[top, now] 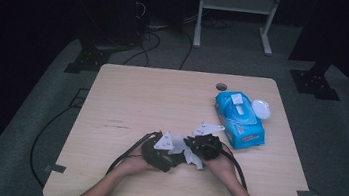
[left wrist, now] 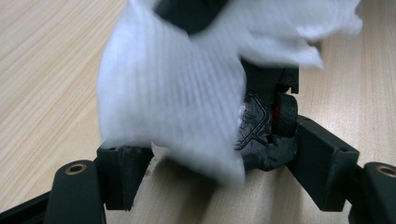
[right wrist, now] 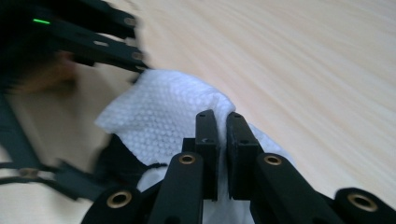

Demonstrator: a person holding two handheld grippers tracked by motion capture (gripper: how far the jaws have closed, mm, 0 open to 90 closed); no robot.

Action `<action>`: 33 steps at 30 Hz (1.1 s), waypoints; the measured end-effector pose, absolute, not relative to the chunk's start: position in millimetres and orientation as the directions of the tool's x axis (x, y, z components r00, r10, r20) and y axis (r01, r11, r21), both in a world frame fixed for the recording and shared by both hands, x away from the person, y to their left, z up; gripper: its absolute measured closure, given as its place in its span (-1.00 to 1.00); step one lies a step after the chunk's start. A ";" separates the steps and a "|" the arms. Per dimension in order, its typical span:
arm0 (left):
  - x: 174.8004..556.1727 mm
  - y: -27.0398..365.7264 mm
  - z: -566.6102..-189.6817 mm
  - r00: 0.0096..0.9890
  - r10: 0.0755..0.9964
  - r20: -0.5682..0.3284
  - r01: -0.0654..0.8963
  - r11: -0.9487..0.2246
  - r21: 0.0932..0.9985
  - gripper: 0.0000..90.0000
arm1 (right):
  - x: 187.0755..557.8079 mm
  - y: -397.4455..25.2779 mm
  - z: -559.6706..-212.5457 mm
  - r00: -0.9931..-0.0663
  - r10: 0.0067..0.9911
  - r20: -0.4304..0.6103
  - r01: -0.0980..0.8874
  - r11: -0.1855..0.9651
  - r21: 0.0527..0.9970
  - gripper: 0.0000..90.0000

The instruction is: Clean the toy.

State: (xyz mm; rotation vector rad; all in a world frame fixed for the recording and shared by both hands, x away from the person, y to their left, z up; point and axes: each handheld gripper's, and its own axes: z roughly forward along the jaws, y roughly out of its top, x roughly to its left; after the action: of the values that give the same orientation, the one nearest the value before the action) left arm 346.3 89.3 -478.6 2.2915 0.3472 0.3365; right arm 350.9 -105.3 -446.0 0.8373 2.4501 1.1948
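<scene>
Low in the high view, the left gripper (top: 171,154) and right gripper (top: 197,148) meet over a white wipe (top: 190,156) on the worktop (top: 137,98); the left gripper view shows spread jaws flanking the wipe (left wrist: 177,98), while the right gripper view shows jaws clamped on it (right wrist: 159,116).

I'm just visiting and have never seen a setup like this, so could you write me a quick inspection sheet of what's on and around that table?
Surface: light wooden table, with a round hole near the far edge.
Job's things: white wipe held between the two tools; blue wipes pack at the right, its lid flipped open.
Clutter: small white round object beside the pack; what it is cannot be told.
Grippers: left hand-held gripper open, the wipe hanging before its jaws; right hand-held gripper shut on the wipe.
Cables: black cables trail from both tools toward the person; more lie on the floor behind.
Surroundings: grey floor, dark room, white metal stand at the back.
</scene>
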 end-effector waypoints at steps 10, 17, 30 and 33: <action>347.6 96.9 -475.5 0.927 0.350 0.131 0.133 -0.636 0.760 -0.25 | 358.0 -105.7 -446.8 -0.764 0.645 -0.032 0.382 0.491 0.783 0.87; 350.2 92.0 -474.3 0.916 0.382 0.121 0.156 -0.618 0.771 -0.56 | 357.8 -113.0 -453.6 -0.770 0.638 -0.001 0.406 0.491 0.771 0.87; 351.7 79.4 -472.7 0.926 0.356 0.121 0.133 -0.612 0.780 -0.66 | 338.6 -158.3 -437.4 -0.725 0.687 -0.053 0.402 0.483 0.778 0.87; 351.2 76.7 -474.4 0.928 0.352 0.125 0.131 -0.620 0.773 -0.70 | 336.6 -159.4 -446.0 -0.731 0.680 -0.056 0.405 0.499 0.766 0.87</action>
State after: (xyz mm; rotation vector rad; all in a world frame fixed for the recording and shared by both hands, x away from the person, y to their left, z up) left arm 351.2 76.7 -474.4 2.2372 0.3411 0.3347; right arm 336.6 -159.4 -446.0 0.9057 2.3960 1.0874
